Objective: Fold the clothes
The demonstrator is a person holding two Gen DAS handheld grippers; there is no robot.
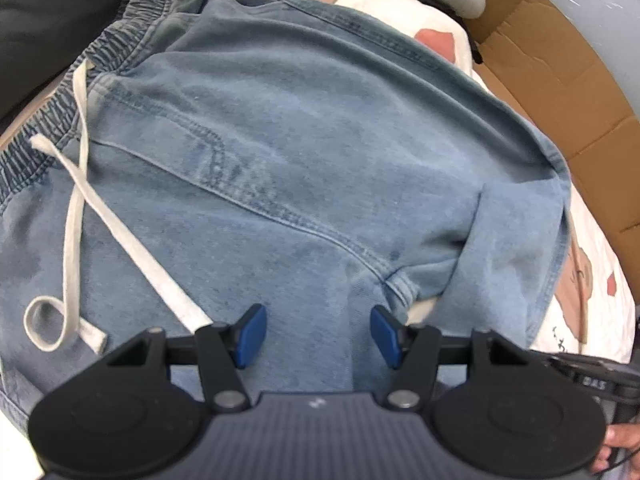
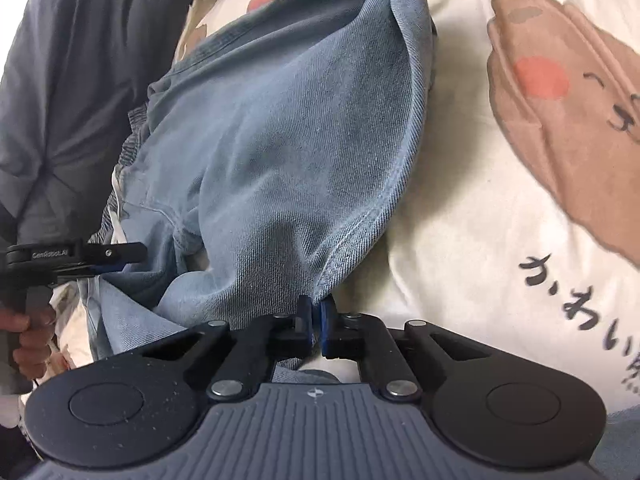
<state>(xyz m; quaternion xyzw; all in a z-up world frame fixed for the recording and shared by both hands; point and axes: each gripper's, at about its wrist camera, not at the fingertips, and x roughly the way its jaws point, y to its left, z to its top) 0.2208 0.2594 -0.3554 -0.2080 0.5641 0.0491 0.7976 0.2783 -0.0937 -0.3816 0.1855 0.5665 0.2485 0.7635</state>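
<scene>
Right hand-held gripper clenched on hem of denim shorts – left hand-held gripper released, jaws apart above shorts w/ white drawstring, on printed bedsheet.

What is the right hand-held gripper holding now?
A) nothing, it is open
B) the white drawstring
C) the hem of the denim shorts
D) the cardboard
C: the right hand-held gripper has its jaws shut on the stitched hem of the denim shorts.

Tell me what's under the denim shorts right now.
The denim shorts lie on a cream bedsheet printed with brown cartoon animals, seen around their edges. Whatever lies directly beneath the shorts is covered. The right gripper pinches their hem.
</scene>
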